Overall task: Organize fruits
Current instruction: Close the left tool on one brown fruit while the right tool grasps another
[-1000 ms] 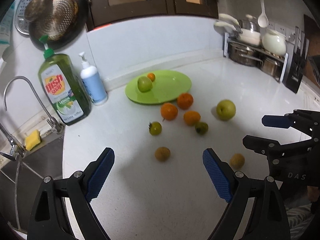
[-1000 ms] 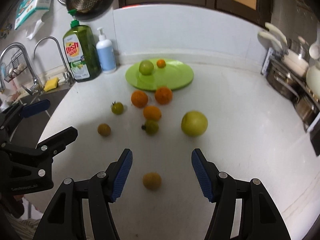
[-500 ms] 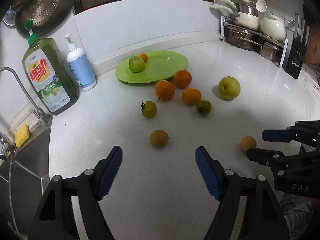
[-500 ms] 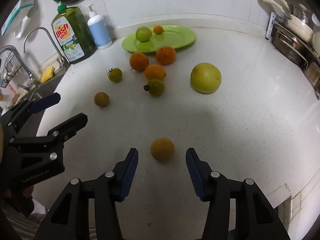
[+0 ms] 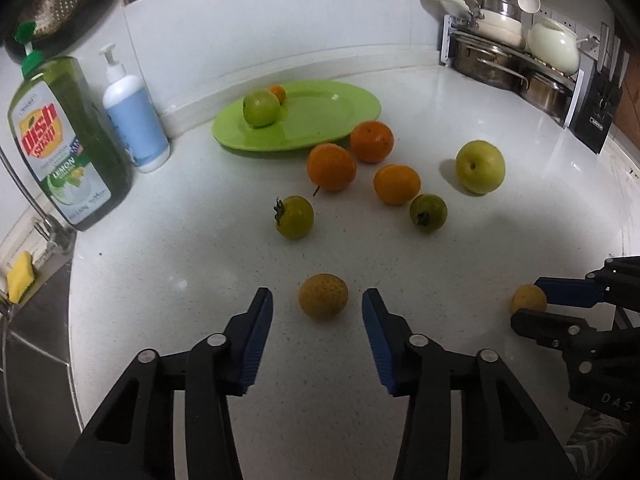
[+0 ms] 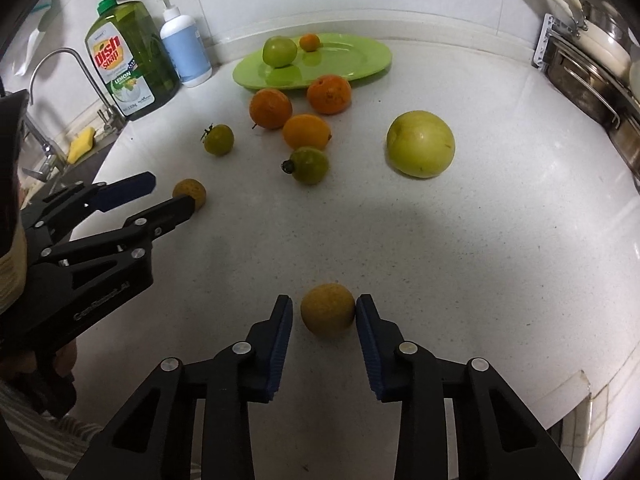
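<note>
Left gripper (image 5: 317, 318) fingers closing around a brown longan (image 5: 323, 296), untouched; right gripper (image 6: 324, 322) fingers clamped on another longan (image 6: 327, 309), both resting on the counter (image 6: 440, 240), ready for lifting.

White speckled counter (image 5: 280, 420); white tile wall (image 5: 280, 32); sink (image 5: 24, 320) left; pot rack (image 5: 512, 60) right.

Both tilted downward, the left gripper (image 5: 317, 312) is closing while the right gripper (image 6: 323, 314) has closed.
</note>
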The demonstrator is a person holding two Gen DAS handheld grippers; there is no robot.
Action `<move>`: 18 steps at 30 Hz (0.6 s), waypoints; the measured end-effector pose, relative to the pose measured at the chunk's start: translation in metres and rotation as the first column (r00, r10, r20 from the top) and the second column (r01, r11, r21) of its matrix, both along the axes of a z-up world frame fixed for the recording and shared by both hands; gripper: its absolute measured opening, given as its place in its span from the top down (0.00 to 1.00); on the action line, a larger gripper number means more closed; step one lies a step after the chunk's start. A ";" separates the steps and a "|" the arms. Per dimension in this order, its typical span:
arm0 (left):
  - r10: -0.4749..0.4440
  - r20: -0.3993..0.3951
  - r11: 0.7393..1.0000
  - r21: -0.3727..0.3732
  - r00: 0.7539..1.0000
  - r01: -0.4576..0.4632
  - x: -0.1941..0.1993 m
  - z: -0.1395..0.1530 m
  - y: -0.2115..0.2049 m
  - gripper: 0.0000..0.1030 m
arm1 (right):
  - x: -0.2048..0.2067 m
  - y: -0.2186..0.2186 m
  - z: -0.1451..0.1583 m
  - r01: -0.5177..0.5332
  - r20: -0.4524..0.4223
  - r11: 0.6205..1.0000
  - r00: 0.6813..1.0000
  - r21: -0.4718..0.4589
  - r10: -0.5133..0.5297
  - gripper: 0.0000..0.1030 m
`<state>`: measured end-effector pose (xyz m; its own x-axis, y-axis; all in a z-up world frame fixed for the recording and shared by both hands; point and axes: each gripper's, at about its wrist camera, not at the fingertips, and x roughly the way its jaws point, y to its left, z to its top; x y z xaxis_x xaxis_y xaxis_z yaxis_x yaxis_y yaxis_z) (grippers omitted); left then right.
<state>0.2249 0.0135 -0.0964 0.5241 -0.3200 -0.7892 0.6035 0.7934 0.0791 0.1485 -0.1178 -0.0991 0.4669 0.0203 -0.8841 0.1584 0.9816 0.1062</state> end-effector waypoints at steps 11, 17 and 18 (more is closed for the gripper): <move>-0.001 -0.032 1.000 -0.031 0.999 0.000 0.007 -0.008 -0.003 0.73 | 0.001 0.002 0.001 -0.003 0.005 1.000 1.000 -0.019 0.003 0.71; -0.001 -0.016 0.999 -0.035 1.000 0.000 0.000 0.000 0.000 0.73 | 0.002 0.002 0.004 -0.015 0.021 1.000 1.000 -0.013 0.015 0.71; 0.002 -0.010 0.999 -0.035 1.000 -0.003 -0.002 0.003 0.000 0.73 | 0.001 0.001 0.004 -0.016 0.024 1.000 1.000 -0.012 0.017 0.71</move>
<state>0.2234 0.0138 -0.0936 0.5172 -0.3465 -0.7826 0.6021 0.7972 0.0450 0.1496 -0.1165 -0.0952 0.4875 0.0180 -0.8729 0.1397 0.9853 0.0984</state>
